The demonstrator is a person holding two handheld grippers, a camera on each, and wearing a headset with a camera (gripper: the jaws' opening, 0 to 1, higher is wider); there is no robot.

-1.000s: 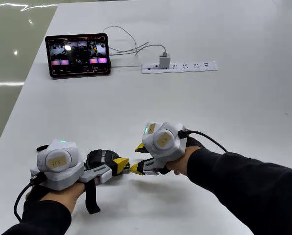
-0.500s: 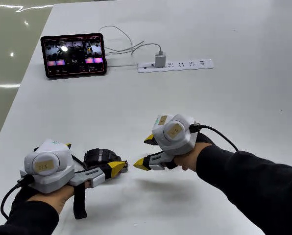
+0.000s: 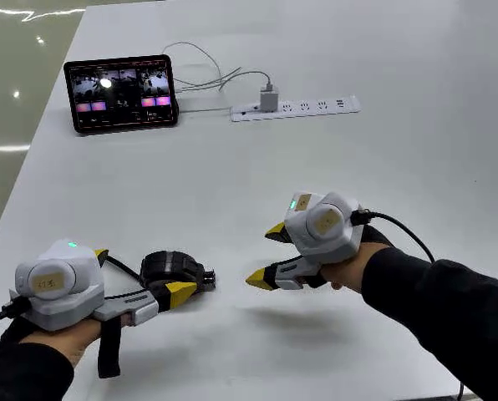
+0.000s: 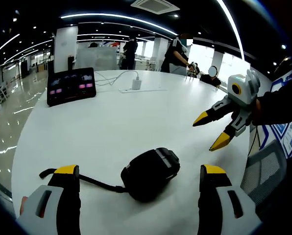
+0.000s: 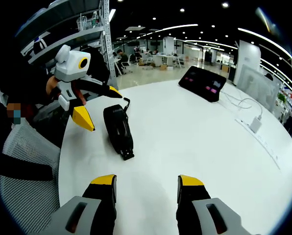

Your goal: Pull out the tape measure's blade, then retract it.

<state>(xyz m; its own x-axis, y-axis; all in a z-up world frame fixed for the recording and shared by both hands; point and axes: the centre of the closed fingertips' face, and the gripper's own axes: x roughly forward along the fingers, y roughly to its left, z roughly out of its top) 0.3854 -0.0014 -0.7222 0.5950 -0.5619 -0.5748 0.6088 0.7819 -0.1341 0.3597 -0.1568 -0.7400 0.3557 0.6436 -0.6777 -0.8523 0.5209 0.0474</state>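
The tape (image 3: 170, 269) lies on the white table (image 3: 316, 167), near the front edge, with no blade drawn out that I can see. The left gripper (image 5: 98, 105) sits just behind it, jaws spread wide to either side of the case and not closed on it. The right gripper (image 3: 265, 254) hangs well off to the tape's right, jaws parted and empty. With the blade in and nothing gripped, I'd judge either the whole pull-and-retract is left to do or it is finished; I can't tell which.
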